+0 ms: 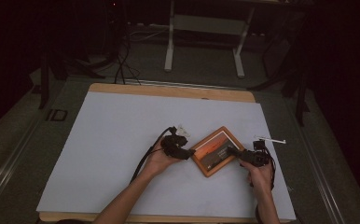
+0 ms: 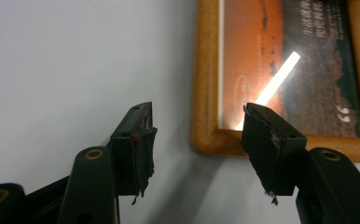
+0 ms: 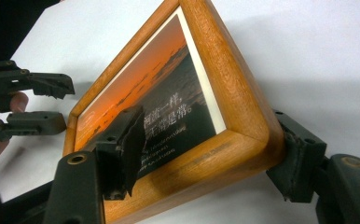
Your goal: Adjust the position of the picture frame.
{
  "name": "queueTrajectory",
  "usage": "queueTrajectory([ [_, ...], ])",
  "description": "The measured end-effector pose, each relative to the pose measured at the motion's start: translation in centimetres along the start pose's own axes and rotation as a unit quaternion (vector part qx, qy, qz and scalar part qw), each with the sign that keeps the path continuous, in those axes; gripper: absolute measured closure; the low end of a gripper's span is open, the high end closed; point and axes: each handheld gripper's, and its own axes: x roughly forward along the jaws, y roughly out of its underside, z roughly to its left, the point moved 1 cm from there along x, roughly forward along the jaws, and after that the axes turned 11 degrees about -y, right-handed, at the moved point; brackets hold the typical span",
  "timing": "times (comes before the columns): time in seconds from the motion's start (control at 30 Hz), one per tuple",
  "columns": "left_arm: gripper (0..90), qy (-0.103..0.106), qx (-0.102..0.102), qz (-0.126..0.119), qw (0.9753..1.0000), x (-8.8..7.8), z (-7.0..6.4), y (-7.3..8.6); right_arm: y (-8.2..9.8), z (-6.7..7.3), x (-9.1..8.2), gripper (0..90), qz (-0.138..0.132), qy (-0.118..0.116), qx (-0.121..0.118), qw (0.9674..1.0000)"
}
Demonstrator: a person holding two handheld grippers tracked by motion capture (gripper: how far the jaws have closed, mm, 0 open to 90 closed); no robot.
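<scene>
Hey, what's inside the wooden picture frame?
The wooden picture frame holds a glazed orange sunset print with white lettering; the right gripper has a jaw covering part of it. The frame's back is hidden.

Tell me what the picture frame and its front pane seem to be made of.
Picture frame: apparently wood, warm brown, smooth with rounded edges and faint grain. Front pane: likely glass or clear plastic, glossy, since it mirrors a bright strip of light.

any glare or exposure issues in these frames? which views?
Left gripper view: a bright streak of glare crosses the picture frame glass, and the left gripper jaws are soft-focused. High view: dim overall, surroundings nearly black beyond the white table sheet. Right gripper view: evenly lit, the right gripper jaws slightly blurred.
</scene>
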Motion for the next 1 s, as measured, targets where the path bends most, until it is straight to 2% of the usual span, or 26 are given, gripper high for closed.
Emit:
queueTrajectory([
  [0.17,44.8,0.018,0.010,0.003,0.9998,0.4,-0.5,-0.4,-0.1,-0.2,-0.2,38.1,-0.007,-0.010,0.002,0.9999],
  [0.23,45.9,0.025,0.007,0.002,0.9996,0.5,-0.7,-0.4,-0.1,-0.1,-0.2,38.6,-0.010,-0.011,0.002,0.9999],
  [0.33,46.1,0.040,0.012,0.002,0.9991,0.6,-1.1,-0.4,-0.3,0.4,-0.4,40.4,-0.018,-0.009,-0.015,0.9997],
  [0.4,46.2,0.035,0.016,0.003,0.9993,0.6,-1.2,-0.5,-0.4,0.5,-0.4,41.1,-0.021,-0.010,-0.019,0.9996],
  [0.43,46.1,0.036,0.017,0.005,0.9992,0.6,-1.2,-0.5,-0.5,0.8,-0.6,42.0,-0.023,-0.010,-0.029,0.9993],
  [0.63,45.4,0.047,0.022,0.008,0.9986,0.6,-0.9,-0.6,-0.9,1.5,-0.9,46.6,-0.036,-0.013,-0.047,0.9982],
  [0.77,45.5,0.064,0.020,0.007,0.9977,1.0,-0.4,-0.9,-1.3,2.2,-1.2,50.8,-0.044,-0.022,-0.062,0.9969],
  [0.87,45.5,0.082,0.010,-0.006,0.9966,1.3,0.0,-1.6,-1.5,2.7,-1.4,53.4,-0.049,-0.029,-0.074,0.9956],
  [0.93,45.5,0.087,0.008,-0.006,0.9962,1.4,0.2,-1.8,-1.7,3.0,-1.5,54.8,-0.050,-0.032,-0.084,0.9947],
  [1.0,45.4,0.100,0.002,-0.016,0.9949,1.3,0.5,-2.2,-1.8,3.4,-1.6,56.5,-0.050,-0.038,-0.095,0.9934],
])
